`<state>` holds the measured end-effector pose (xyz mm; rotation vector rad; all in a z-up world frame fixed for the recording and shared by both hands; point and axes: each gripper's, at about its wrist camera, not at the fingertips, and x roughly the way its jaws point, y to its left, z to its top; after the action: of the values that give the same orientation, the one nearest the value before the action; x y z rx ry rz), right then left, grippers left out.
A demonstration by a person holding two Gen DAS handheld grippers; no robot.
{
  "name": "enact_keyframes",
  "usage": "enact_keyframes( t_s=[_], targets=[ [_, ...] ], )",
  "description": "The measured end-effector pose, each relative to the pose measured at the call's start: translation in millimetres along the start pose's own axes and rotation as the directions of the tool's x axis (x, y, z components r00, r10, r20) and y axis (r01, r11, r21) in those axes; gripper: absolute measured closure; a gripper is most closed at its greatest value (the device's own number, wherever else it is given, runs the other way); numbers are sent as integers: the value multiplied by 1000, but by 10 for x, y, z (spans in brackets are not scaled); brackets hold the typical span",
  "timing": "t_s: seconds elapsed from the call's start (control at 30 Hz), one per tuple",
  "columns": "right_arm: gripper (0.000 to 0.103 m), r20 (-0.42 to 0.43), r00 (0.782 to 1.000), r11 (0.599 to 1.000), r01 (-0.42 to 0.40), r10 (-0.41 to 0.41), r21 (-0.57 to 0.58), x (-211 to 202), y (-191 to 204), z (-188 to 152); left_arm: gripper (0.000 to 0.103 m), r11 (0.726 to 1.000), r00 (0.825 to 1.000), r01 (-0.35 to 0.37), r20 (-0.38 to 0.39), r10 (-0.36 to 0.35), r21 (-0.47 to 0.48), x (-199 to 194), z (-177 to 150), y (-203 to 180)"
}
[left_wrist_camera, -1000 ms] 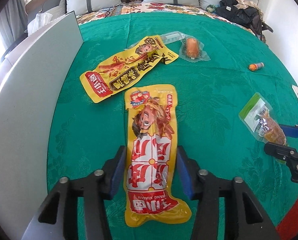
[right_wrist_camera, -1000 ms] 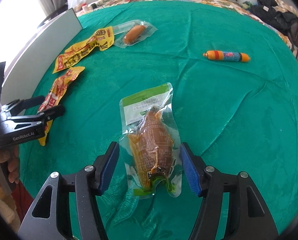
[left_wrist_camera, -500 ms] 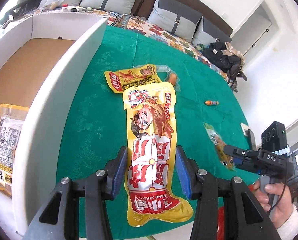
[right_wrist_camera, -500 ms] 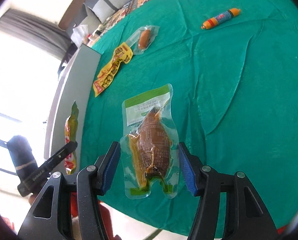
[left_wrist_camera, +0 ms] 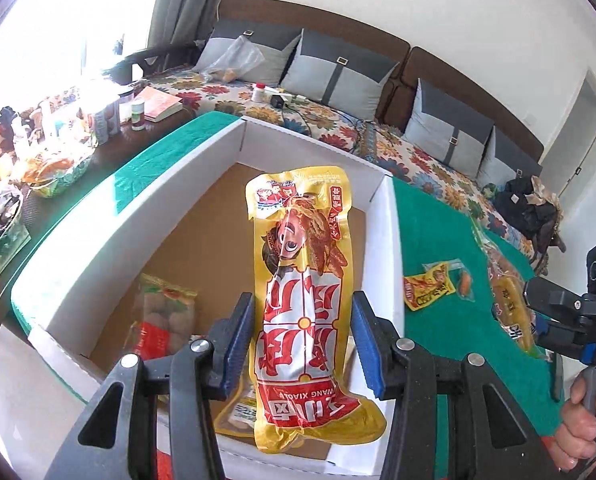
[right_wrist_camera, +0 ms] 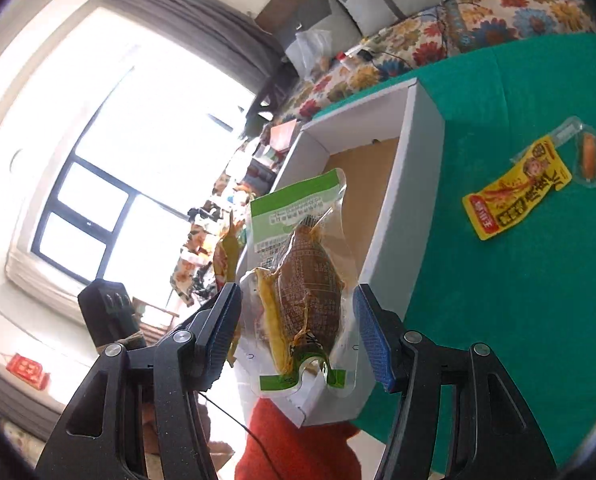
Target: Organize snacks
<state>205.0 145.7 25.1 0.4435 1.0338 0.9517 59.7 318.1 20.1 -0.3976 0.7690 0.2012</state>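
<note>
My left gripper is shut on a long yellow and red snack packet, which hangs in the air over the open white box. In the box lie a red and green snack bag and another pack, partly hidden under the held packet. My right gripper is shut on a clear vacuum pack of brown meat with a green label, held up beside the box's near right wall. That pack also shows at the right of the left wrist view.
A second yellow packet and a small clear sausage pack lie on the green tablecloth right of the box. A floral sofa runs behind the table. A cluttered side table stands at far left.
Both grippers lifted their packs off the green cloth and swung left. The yellow packet now hangs over the box interior, and the vacuum pack is beside the box wall.
</note>
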Motion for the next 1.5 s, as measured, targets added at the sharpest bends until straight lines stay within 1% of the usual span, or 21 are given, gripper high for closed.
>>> enact_keyframes(
  t_s=[0.1, 0.13, 0.17, 0.2, 0.27, 0.37, 0.43, 0.47, 0.5, 0.53, 0.63, 0.7, 0.77, 0.83, 0.9, 1.0, 1.03, 1.13, 1.23, 1.37, 1.5],
  targets=[
    [42, -41, 999, 998, 30, -32, -53, 440, 201, -20, 55, 992, 992, -122, -26, 121, -17, 170, -83, 349],
    [39, -54, 997, 996, 50, -54, -76, 574, 229, -37, 53, 988, 987, -155, -44, 154, -25, 233, -132, 449],
    [39, -70, 993, 991, 87, -95, -105, 696, 253, -54, 46, 984, 983, -176, -59, 174, -36, 283, -175, 528],
    [39, -84, 988, 984, 122, -133, -130, 769, 252, -87, 41, 982, 982, -182, -63, 178, -52, 279, -244, 629],
    [39, -81, 984, 976, 142, -157, -166, 710, 201, -201, 25, 980, 983, -184, -45, 181, -81, 236, -343, 698],
    [36, -36, 977, 954, 198, -211, -223, 499, 2, -303, 21, 983, 986, -165, 8, 166, -78, 117, -434, 647],
    [36, 8, 962, 931, 265, -272, -250, 305, -226, -340, 21, 988, 989, -143, 33, 146, -61, 54, -443, 482],
    [35, 35, 950, 913, 310, -312, -265, 189, -365, -372, 21, 991, 991, -122, 48, 125, -52, 18, -436, 381],
    [33, 63, 930, 888, 364, -362, -282, 74, -513, -409, 21, 995, 993, -95, 64, 98, -39, -27, -426, 272],
    [32, 90, 904, 854, 425, -419, -300, -14, -682, -446, 19, 998, 995, -65, 77, 67, -23, -84, -396, 118],
    [32, 131, 799, 738, 594, -586, -322, -360, -1265, -621, 13, 998, 995, 27, 95, -32, 59, -136, -359, -423],
    [32, 140, 741, 687, 665, -657, -293, -638, -1656, -729, 9, 986, 991, 90, 81, -102, 141, -107, -388, -855],
    [32, 158, 691, 654, 720, -705, -231, -939, -2003, -836, 3, 964, 986, 149, 46, -163, 221, 2, -466, -1301],
    [32, 175, 652, 638, 758, -737, -137, -1247, -2271, -910, 3, 941, 981, 191, -19, -193, 279, 220, -595, -1724],
    [32, 200, 625, 630, 776, -755, -45, -1503, -2477, -962, 3, 922, 977, 215, -87, -197, 321, 521, -760, -2080],
    [32, 248, 586, 611, 791, -772, 32, -1750, -2633, -1079, 3, 905, 973, 214, -166, -163, 367, 1002, -1027, -2489],
    [32, 248, 581, 607, 794, -775, 37, -1788, -2680, -1121, 3, 903, 972, 207, -186, -145, 377, 1148, -1110, -2598],
    [32, 215, 582, 603, 797, -784, 39, -1840, -2780, -1076, 3, 905, 971, 184, -215, -107, 383, 1505, -1245, -2803],
    [32, 237, 584, 607, 795, -776, 27, -1853, -2787, -1024, 3, 914, 968, 179, -229, -98, 363, 1771, -1286, -2918],
    [32, 224, 605, 622, 783, -764, 5, -1786, -2844, -1011, 3, 919, 970, 138, -239, -50, 369, 2045, -1315, -2971],
    [32, 206, 612, 623, 782, -764, -14, -1702, -2883, -973, 3, 898, 981, 93, -193, -10, 431, 2093, -1407, -3016]
  ],
)
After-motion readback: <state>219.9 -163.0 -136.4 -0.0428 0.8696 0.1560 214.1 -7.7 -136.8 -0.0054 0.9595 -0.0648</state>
